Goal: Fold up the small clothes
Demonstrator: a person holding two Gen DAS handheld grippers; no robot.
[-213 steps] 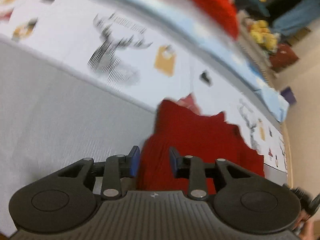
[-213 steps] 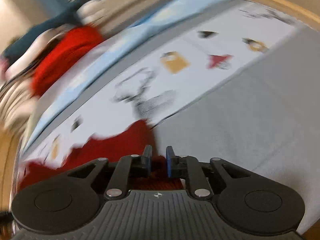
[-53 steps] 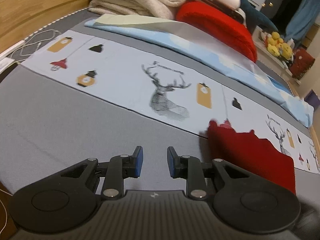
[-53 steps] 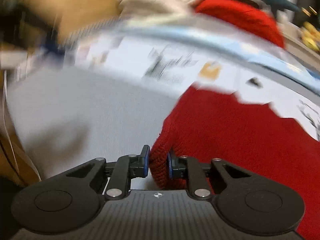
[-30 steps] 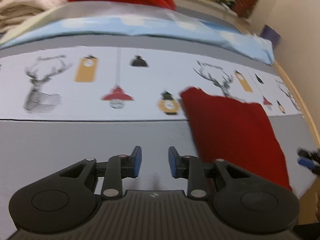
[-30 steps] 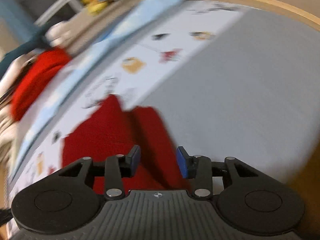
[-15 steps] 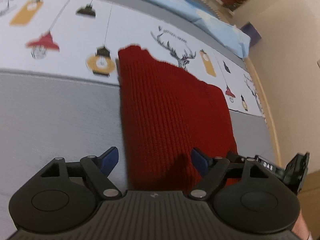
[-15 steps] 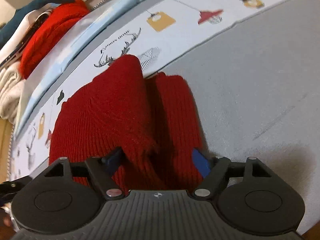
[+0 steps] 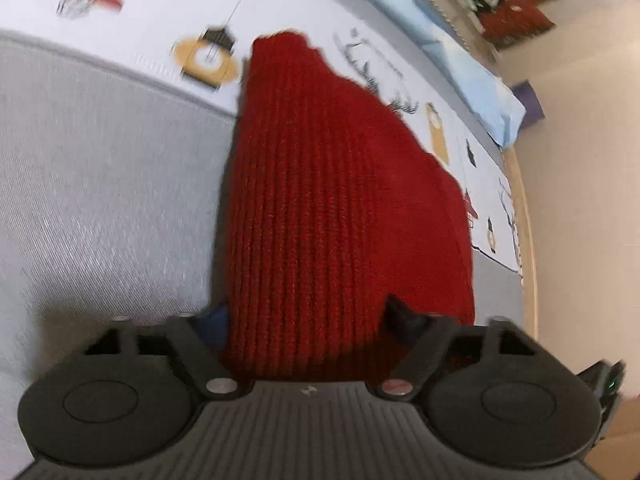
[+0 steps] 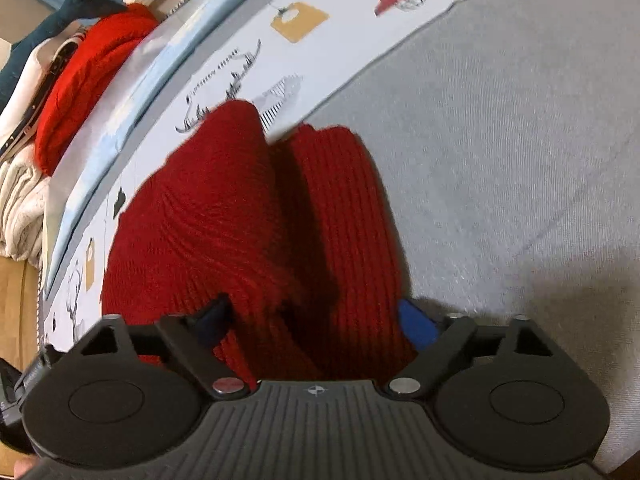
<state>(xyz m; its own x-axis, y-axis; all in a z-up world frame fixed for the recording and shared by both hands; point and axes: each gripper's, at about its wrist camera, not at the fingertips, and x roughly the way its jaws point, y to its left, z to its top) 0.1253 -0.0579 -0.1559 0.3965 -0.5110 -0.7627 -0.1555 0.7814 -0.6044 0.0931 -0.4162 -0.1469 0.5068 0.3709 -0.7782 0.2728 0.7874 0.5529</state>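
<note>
**Both grippers wide over the near end of the red knit, looks like grab time**

So your red knit garment [image 9: 340, 208] is lying on the grey bedcover [image 9: 104, 184], with its far end reaching onto the white printed sheet [image 9: 168, 12] (the one with the lamps and deer). From the left wrist view it reads as a flat, already narrowed strip of ribbed knit. From the right wrist view you can see two lobes side by side with a dark crease between them, so it's layered there, not one smooth panel.

Your left gripper [image 9: 306, 320] has its fingers spread wide, straddling the near edge of the knit and pinching nothing. Your right gripper [image 10: 316, 320] is the same: wide, fingers either side of the near end, nothing clamped. Can't tell if the tips are actually touching the fabric or just low over it.

My read: you're lining up for the next fold, probably near end over toward the far end. For that you'd want each gripper closing on a near corner and catching all the layers, otherwise the top lobe may slide off the bottom one as you lift.
</note>
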